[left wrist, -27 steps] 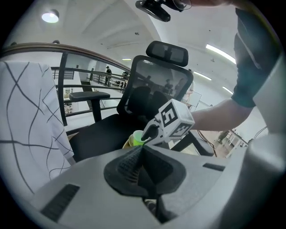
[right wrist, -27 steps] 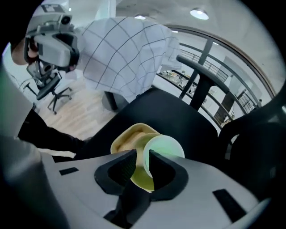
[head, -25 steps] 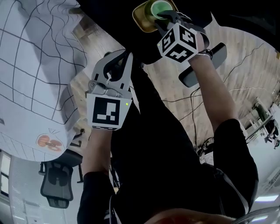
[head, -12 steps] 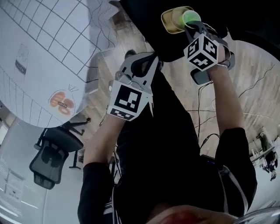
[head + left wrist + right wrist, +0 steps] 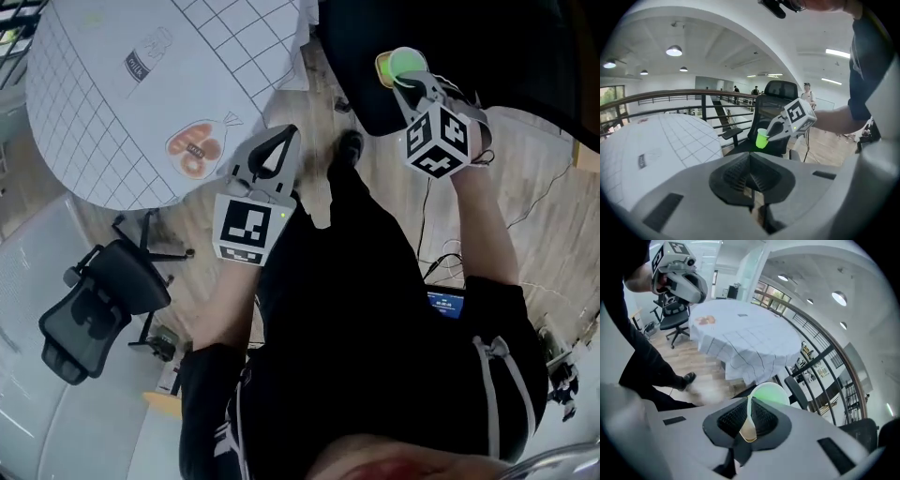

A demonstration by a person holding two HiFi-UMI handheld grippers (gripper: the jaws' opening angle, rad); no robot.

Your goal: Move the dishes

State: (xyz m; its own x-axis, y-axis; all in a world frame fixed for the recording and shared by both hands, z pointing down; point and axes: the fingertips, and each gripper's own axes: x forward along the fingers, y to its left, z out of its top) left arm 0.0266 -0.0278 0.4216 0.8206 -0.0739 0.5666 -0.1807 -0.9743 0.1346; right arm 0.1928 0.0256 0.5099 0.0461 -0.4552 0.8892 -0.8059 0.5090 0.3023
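Now the right tongs [image 5: 405, 81] grip the green cup [image 5: 406, 62] by its rim, in the air over a black chair [image 5: 777, 91], well apart from the round, checked surface [image 5: 103, 84]. The left tongs [image 5: 279, 134] are closed and empty, between cup and surface. A shoe [image 5: 349, 142] and wooden floor [image 5: 525, 187] lie below; a desk chair [image 5: 89, 309] stands beside the surface. Since a second ago both tongs have risen, and the right jaws have just been closing on the cup.

Open office mezzanine (swivel chairs [image 5: 111, 292], railing [image 5: 670, 94], ceiling lights [image 5: 674, 50])
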